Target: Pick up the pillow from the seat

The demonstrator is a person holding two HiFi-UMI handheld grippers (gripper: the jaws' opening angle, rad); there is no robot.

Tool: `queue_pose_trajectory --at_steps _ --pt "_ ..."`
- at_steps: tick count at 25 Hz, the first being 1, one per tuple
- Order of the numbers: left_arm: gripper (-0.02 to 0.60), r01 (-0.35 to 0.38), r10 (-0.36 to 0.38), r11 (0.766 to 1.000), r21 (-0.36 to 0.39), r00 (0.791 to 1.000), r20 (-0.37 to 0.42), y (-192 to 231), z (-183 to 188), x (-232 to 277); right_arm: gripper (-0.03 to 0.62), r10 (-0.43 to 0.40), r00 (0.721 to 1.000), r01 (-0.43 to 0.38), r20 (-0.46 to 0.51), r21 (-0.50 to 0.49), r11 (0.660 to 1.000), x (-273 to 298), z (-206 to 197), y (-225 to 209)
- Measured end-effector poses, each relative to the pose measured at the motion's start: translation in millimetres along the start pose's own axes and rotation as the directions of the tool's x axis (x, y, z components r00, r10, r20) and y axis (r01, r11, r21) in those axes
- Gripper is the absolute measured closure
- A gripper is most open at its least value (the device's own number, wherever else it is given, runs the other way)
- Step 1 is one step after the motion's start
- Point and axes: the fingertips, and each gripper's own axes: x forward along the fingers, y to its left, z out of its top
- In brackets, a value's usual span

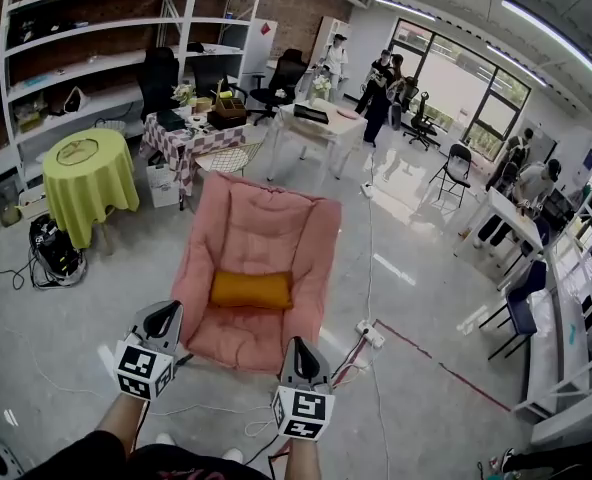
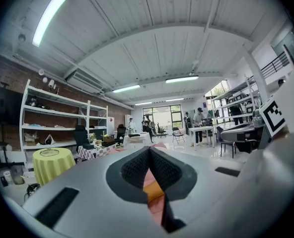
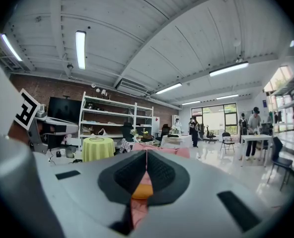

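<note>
**Both grippers closed and empty, pillow lying on the pink seat**

The left gripper (image 2: 149,150) has its two dark ribbed pads pressed together at the tips, and nothing sits between them. The right gripper (image 3: 146,155) is the same: pads meeting in a thin line, with no object gripped. In each gripper view, the narrow V-shaped gap below the closed tips shows an orange patch against pink. This is the pillow (image 1: 251,289) on the seat (image 1: 261,223), lying ahead of the jaws and not touching them.

In the head view both grippers are held low at the near edge of the picture, side by side and pointing towards the seat. The left tips are close to its front left corner and the right tips close to its front right edge. The marker cubes face the camera, and the person's forearms run out of the bottom of the picture.

The pillow is an orange-yellow rectangle. It lies flat across the middle of the seat, long side left to right, just below the fold where the backrest cushion rises. The seat is a padded pink floor chair on the grey floor (image 1: 426,298).

A white power strip (image 1: 369,334) lies just right of the seat, with cables trailing near it. A round table (image 1: 86,173) with a yellow-green cloth stands well to the left, in front of white shelving (image 1: 106,48). People (image 1: 381,88) stand far back by the windows.
</note>
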Motion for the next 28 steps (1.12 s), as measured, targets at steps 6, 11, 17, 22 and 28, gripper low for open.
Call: queue_pose_trajectory --at_steps 6,11,17,22,28 --pt "0.572 -0.003 0.003 1.0 0.0 1.0 -0.009 -28.9 -4.6 16.2 0.574 0.013 1.0 -0.013 -0.008 -0.012 1.0 2.2 -5.5 -30.5" --pt "0.572 -0.005 0.005 1.0 -0.001 1.0 -0.017 -42.7 -11.6 26.8 0.574 0.009 1.0 -0.009 -0.012 -0.01 1.0 5.4 -12.6 -49.6" --pt "0.572 -0.014 0.014 1.0 0.005 1.0 -0.011 -37.3 -9.7 36.1 0.574 0.024 1.0 -0.024 -0.004 -0.004 1.0 18.7 -13.0 -49.9" --pt "0.574 -0.012 0.012 1.0 0.006 1.0 -0.001 -24.7 -7.4 49.3 0.574 0.018 1.0 -0.018 0.0 -0.006 1.0 33.1 -10.3 -49.6" --pt "0.572 0.009 -0.009 1.0 0.003 1.0 0.005 -10.6 -3.2 72.9 0.574 -0.002 1.0 0.002 0.005 -0.012 1.0 56.5 -2.0 -51.1"
